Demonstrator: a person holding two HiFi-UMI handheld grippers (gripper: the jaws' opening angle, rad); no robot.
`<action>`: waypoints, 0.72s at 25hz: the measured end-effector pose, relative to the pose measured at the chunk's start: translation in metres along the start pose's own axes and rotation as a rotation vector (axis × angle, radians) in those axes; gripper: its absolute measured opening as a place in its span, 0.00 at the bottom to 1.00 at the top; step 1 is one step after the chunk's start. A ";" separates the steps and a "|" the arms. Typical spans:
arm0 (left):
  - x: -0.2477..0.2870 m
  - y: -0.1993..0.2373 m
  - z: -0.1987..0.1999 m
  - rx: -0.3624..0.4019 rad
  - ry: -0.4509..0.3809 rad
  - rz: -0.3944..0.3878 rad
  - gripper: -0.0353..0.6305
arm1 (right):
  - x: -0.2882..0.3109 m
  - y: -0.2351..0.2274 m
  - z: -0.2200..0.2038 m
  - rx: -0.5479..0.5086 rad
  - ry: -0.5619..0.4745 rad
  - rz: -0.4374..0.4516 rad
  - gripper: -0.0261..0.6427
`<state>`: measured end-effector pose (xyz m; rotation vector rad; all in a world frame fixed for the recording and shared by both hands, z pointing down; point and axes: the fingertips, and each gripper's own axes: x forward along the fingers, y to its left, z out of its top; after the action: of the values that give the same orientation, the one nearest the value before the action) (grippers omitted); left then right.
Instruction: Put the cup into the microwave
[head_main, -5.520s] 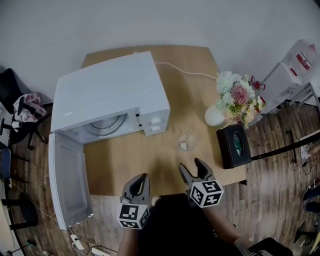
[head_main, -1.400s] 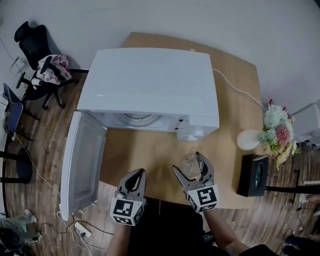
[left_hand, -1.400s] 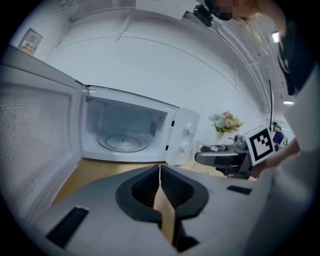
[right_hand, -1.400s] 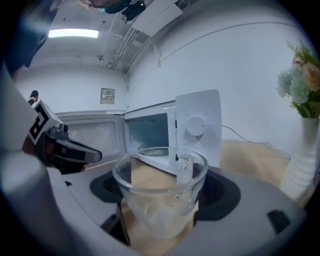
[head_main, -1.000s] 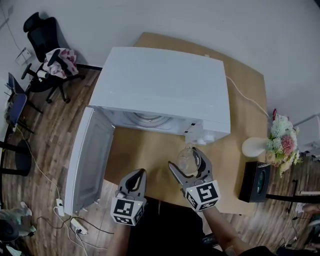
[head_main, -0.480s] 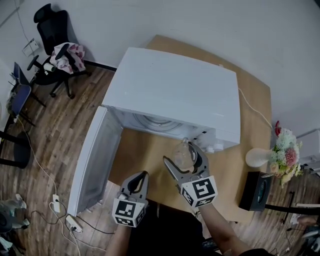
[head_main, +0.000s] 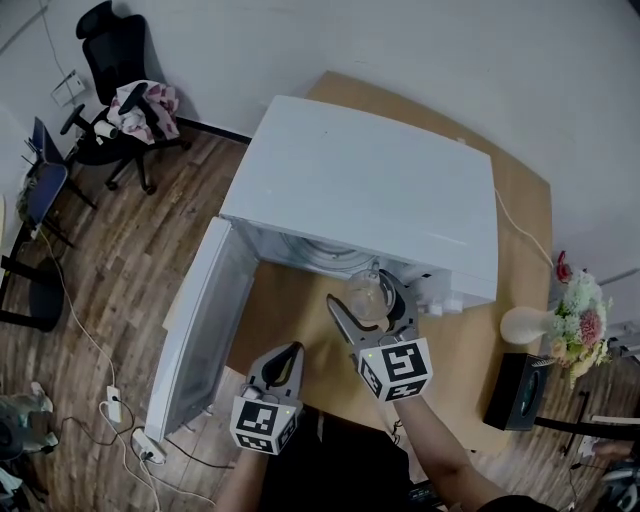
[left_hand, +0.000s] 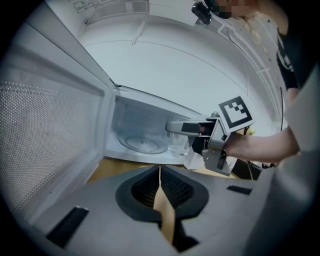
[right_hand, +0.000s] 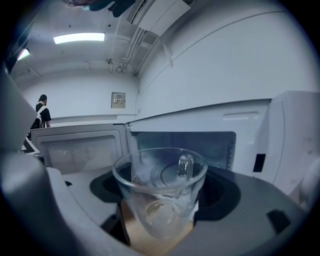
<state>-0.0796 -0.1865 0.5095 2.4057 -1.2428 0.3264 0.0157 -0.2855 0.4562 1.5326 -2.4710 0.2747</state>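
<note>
Right gripper (head_main: 358, 290) is clamped on the cup (head_main: 367, 296), one jaw on each side of the glass wall. The cup is clear glass, upright, and looks empty. Its handle is on the far side, facing the microwave (head_main: 370, 190).

The cup is off the table (head_main: 285, 325), held at the mouth of the open cavity (left_hand: 142, 127), toward its right end near the control panel. I can't tell whether it has crossed the sill. The glass turntable (left_hand: 145, 145) inside is bare.

Left gripper (head_main: 290, 352) hangs over the table's near edge, left of the right one. Its jaws are together (only a thin slit between them, with table wood showing through) and hold nothing.

The microwave sits at the table's far left. Its door (head_main: 195, 330) is swung fully open and overhangs the left edge above the floor. The power cable (head_main: 522, 228) runs along the far-right part of the tabletop.

At the right edge are a white vase (head_main: 520, 325) with flowers (head_main: 585, 322), and a black box (head_main: 515, 392) at the near-right corner.
</note>
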 end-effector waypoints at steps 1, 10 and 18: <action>0.000 0.002 0.000 0.001 0.000 -0.001 0.06 | 0.004 0.000 0.001 -0.002 -0.001 -0.002 0.59; 0.001 0.014 -0.001 -0.003 0.007 0.001 0.06 | 0.040 0.000 0.004 -0.023 -0.026 0.001 0.59; 0.003 0.020 -0.007 -0.012 0.023 -0.014 0.06 | 0.070 0.001 0.003 -0.078 -0.045 0.012 0.59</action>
<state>-0.0943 -0.1962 0.5216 2.3925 -1.2143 0.3410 -0.0163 -0.3461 0.4728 1.5093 -2.4940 0.1455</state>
